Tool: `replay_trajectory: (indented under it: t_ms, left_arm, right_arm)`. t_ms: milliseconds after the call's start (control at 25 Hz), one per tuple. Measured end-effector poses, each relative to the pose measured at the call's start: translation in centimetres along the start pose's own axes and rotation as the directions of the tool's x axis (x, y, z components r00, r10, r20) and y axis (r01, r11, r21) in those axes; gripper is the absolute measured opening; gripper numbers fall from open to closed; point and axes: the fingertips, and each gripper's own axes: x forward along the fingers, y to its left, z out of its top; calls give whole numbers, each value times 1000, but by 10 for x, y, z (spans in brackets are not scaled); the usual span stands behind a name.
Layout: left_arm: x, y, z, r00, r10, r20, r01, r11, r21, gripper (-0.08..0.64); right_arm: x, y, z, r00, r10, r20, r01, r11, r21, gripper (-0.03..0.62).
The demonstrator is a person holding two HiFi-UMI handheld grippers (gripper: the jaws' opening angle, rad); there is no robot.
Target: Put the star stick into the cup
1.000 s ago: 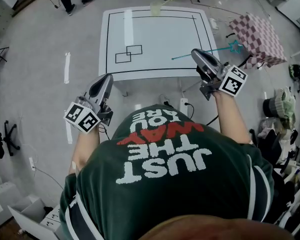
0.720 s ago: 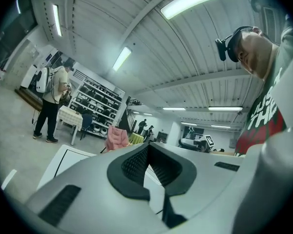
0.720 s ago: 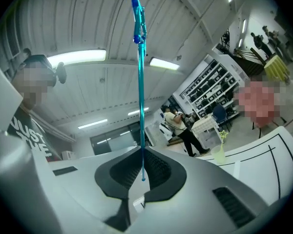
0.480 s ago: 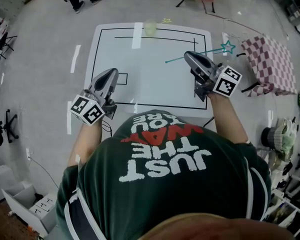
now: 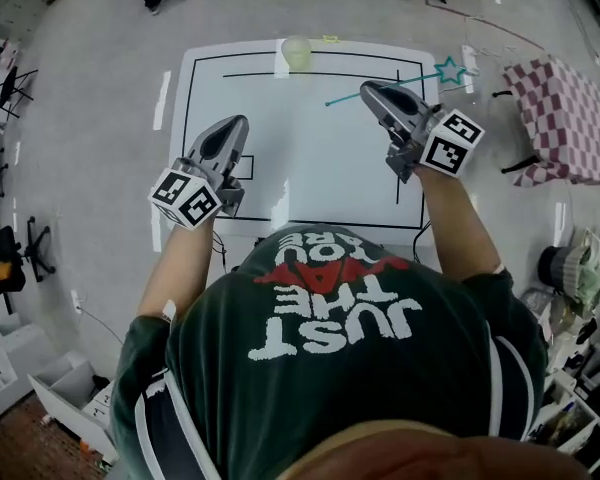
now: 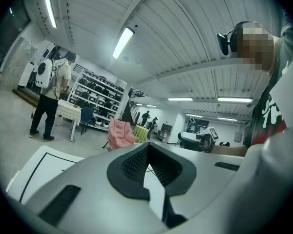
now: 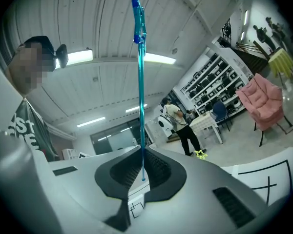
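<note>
The right gripper (image 5: 372, 92) is pinching the blue star stick (image 5: 448, 70) tight in its jaws above the far right corner of the white surface (image 5: 310, 178). Only the head view is showing the cup (image 5: 297, 52), sitting at the far edge, well apart from the stick. The left gripper (image 6: 147, 167) is showing, in its own view, jaws closed together with nothing between them.

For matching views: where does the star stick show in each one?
Head view: star stick upper right, held by the right claw.
Left gripper view: not made out.
Right gripper view: upright at centre, between the pads.
Shared landmark: the black-lined white table.
</note>
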Motion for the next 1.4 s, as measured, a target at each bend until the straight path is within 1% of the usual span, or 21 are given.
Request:
replay_trajectory:
  t_ms: [80,200,400,600,800,1000,1080,1280,1400]
  left_arm:
    - [4,15,0,1000,-15,-7,15,1000,11,-5]
    - [11,40,1,998,-58,-19,59,998,30,-5]
    - [32,82,-1,992,-117,-45,119,992,34,-5]
    - [60,125,-12,990,-126,-63,128,991,27,-5]
    - [89,155,-30,990,-124,-74,126,992,30,-5]
    - [121,193,-50,991,-118,-68,118,993,5,-5]
    - [135,201,-59,990,-126,-66,127,992,9,-5]
    - [166,198,-78,986,-152,-71,156,987,48,-5]
    - [177,201,-89,983,-164,-80,169,984,61,-5]
  right_arm:
    - [11,-6,-3,1000,-24,2,24,1000,-10,41]
    - [34,-13,-6,997,-74,9,74,997,-27,41]
    - [72,-36,-9,985,-171,11,172,984,-56,41]
    - [106,-76,-19,976,-220,3,220,974,-63,41]
    - [129,-117,-30,967,-254,2,253,964,-86,41]
    - [154,-152,-48,959,-284,-6,282,954,-100,41]
    - [161,-160,-55,956,-292,-16,288,949,-127,41]
    - [161,-171,-66,947,-320,-24,308,928,-209,41]
    - [165,-177,-77,941,-335,-37,317,918,-237,41]
